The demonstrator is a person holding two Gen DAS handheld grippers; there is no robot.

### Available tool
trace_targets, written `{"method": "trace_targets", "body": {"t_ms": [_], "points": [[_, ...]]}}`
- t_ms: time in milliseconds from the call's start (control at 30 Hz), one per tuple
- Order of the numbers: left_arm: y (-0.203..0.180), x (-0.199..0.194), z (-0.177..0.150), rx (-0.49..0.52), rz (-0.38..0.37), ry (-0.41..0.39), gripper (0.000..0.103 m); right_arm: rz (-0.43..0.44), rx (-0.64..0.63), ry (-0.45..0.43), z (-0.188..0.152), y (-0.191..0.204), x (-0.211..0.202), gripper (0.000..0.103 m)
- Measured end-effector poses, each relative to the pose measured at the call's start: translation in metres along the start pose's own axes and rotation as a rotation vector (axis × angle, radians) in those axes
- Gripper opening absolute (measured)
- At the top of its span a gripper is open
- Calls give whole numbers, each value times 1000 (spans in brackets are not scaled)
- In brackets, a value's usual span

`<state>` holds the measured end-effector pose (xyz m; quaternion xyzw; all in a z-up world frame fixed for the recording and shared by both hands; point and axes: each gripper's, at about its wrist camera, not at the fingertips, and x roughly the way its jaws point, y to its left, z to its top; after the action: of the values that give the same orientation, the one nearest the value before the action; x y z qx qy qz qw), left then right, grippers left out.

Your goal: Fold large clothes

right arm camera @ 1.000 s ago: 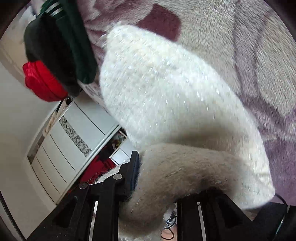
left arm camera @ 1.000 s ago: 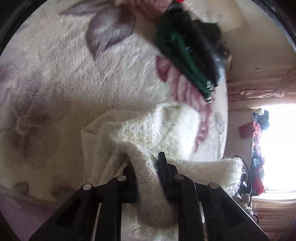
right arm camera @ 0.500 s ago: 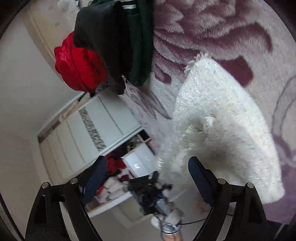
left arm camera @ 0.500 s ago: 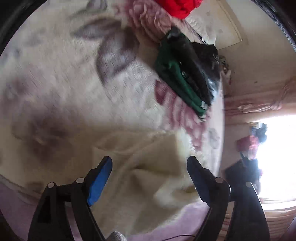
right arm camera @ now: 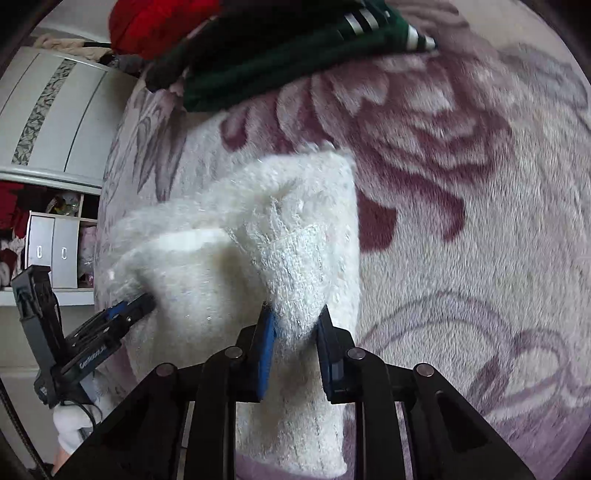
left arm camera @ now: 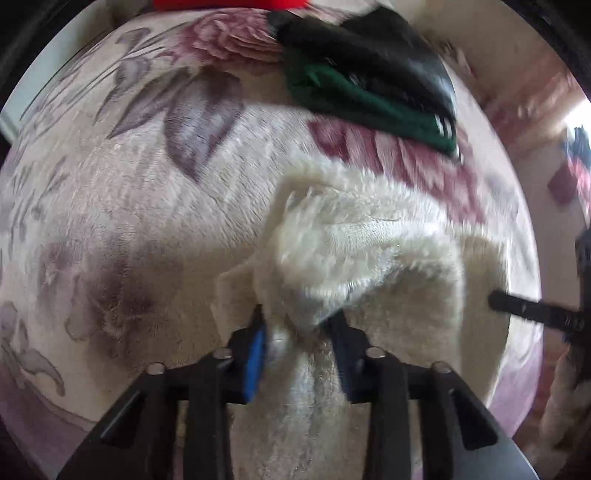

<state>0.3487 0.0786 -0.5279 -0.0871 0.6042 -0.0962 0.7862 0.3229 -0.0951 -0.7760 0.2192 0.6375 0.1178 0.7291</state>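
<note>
Here both claws, left claw and right claw, pinch the white sweater.

Daylight, fairly bright and soft. Left wrist view was blown out at the right edge, window glare there. Motion blur smeared the green garment and the floral blanket. Heavy fisheye bending and black vignette at corners.

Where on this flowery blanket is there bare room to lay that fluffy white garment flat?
Bare floral blanket spreads left of the white garment, and again on its other side. The far edge is crowded by the green and black clothes pile and a red garment.
</note>
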Motion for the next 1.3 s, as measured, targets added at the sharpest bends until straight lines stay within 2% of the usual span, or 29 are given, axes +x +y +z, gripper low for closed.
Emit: {"method": "trace_targets", "body": {"t_ms": [67, 133, 200, 267, 367, 400, 433, 500, 567, 600, 633, 667, 700, 800, 867, 900, 933, 1000, 1033, 1100, 1200, 1300], "points": [[25, -5, 4, -85, -47, -4, 24, 15, 22, -74, 2, 3, -20, 18], [47, 8, 4, -163, -93, 32, 24, 51, 52, -94, 5, -2, -28, 17], [59, 33, 3, -195, -90, 88, 27, -3, 61, -72, 13, -6, -8, 17], [67, 48, 2, -223, -110, 120, 31, -96, 72, -23, 24, -10, 25, 17], [72, 44, 8, -232, -143, 150, 32, -84, 112, 50, 31, -22, 39, 24], [71, 41, 7, -226, -145, 156, 35, -53, 117, 72, 32, -27, 33, 36], [70, 38, 7, -222, -141, 161, 38, -25, 122, 95, 33, -34, 31, 56], [68, 33, 5, -213, -143, 165, 46, 38, 105, 126, 31, -47, 35, 77], [65, 29, 4, -212, -161, 158, 56, 92, 45, 194, 28, -55, 50, 77], [65, 28, 3, -216, -169, 151, 64, 104, 14, 245, 29, -61, 69, 84], [66, 25, 2, -218, -164, 145, 69, 132, -6, 282, 28, -65, 83, 94], [66, 24, 1, -217, -158, 137, 79, 181, -12, 313, 27, -70, 95, 99], [66, 24, 0, -218, -155, 130, 80, 233, -15, 336, 26, -73, 107, 103], [63, 26, -1, -223, -156, 130, 80, 391, -49, 346, 33, -68, 127, 103], [59, 24, 0, -203, -131, 121, 80, 422, -49, 340, 35, -59, 135, 103], [56, 22, 0, -185, -113, 112, 80, 428, -40, 323, 33, -56, 135, 97], [54, 19, 1, -172, -93, 102, 80, 447, -7, 298, 30, -56, 133, 81], [55, 12, 1, -165, -64, 79, 80, 477, 68, 248, 22, -58, 125, 67], [56, 6, 1, -171, -55, 66, 80, 495, 124, 211, 15, -61, 116, 58], [62, -7, -2, -195, -43, 43, 80, 515, 294, 134, -2, -72, 99, 52], [77, -32, -13, -234, -6, 15, 80, 568, 547, 16, -43, -89, 74, 49], [92, -57, -33, -239, 102, -14, 80, 659, 856, -129, -106, -107, 49, 48]]}}
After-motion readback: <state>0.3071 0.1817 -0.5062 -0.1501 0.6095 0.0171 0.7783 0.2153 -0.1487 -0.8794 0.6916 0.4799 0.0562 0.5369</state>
